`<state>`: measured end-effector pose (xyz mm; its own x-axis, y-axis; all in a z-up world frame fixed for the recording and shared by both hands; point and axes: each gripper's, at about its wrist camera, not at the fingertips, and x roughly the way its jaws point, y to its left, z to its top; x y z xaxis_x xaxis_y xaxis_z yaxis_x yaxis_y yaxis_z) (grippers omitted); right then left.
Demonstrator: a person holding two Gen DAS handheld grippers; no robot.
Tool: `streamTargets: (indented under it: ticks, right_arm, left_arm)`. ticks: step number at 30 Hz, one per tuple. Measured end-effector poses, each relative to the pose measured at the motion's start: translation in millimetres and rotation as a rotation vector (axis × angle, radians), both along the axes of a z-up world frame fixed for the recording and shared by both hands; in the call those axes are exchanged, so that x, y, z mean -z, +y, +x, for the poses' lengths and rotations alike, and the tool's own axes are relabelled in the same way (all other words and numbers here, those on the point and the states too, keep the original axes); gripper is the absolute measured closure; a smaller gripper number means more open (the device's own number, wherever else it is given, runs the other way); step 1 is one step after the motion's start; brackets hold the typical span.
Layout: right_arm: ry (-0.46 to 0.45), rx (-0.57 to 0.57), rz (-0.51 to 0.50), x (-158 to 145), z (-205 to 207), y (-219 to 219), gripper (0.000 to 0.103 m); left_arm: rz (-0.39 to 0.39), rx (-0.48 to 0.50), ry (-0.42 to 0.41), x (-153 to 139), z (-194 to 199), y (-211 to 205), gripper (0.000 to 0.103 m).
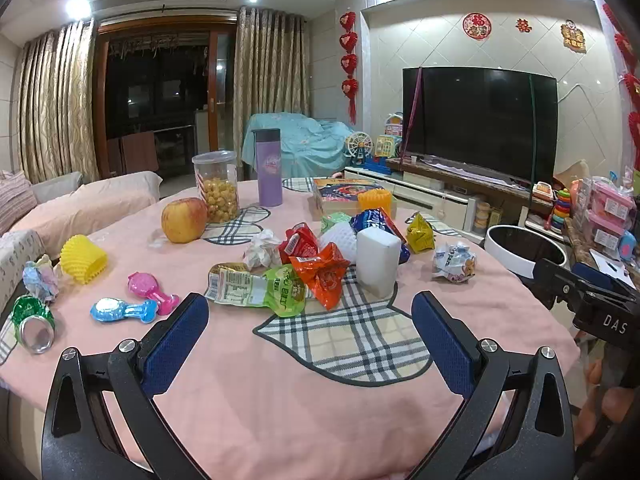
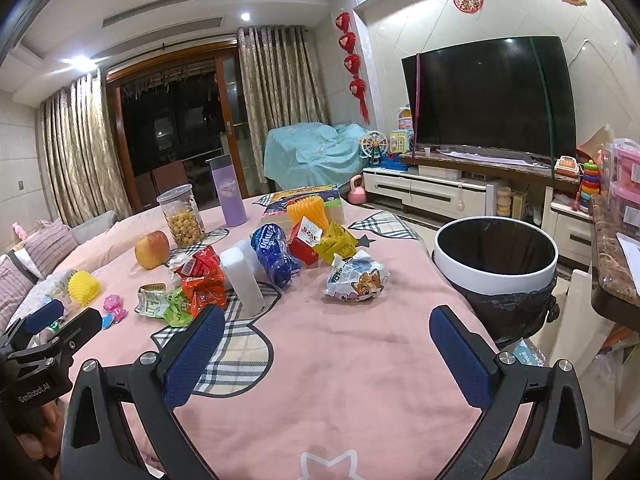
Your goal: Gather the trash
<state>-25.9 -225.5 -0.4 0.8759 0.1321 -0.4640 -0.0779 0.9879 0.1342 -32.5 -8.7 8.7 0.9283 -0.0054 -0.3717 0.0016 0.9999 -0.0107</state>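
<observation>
Trash lies on the pink tablecloth (image 1: 248,392): a green wrapper (image 1: 256,288), an orange wrapper (image 1: 324,276), a red wrapper (image 1: 298,242), a blue bag (image 2: 274,256), a yellow wrapper (image 1: 420,234), a crumpled tissue (image 1: 262,248), a crumpled cartoon wrapper (image 2: 356,280) and a crushed green can (image 1: 32,322). A white-rimmed bin (image 2: 496,276) with a black liner stands off the table's right edge. My left gripper (image 1: 310,342) is open and empty, just short of the green wrapper. My right gripper (image 2: 326,354) is open and empty, in front of the cartoon wrapper.
An apple (image 1: 184,220), a snack jar (image 1: 216,186), a purple flask (image 1: 269,166), a white block (image 1: 376,260), yellow foam nets (image 1: 84,258), pink and blue toys (image 1: 124,310) and a box (image 1: 348,196) share the table. A sofa is left, a TV stand right.
</observation>
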Motion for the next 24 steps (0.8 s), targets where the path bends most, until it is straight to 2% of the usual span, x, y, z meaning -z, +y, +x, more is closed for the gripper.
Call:
streamTargets:
  ticks: [24]
  right_arm:
    - [0.002,-0.003,0.023,-0.2,-3.0,2.7,0.0]
  left_arm:
    - [-0.002,0.009,0.005,1.6,0.3,-2.7,0.0]
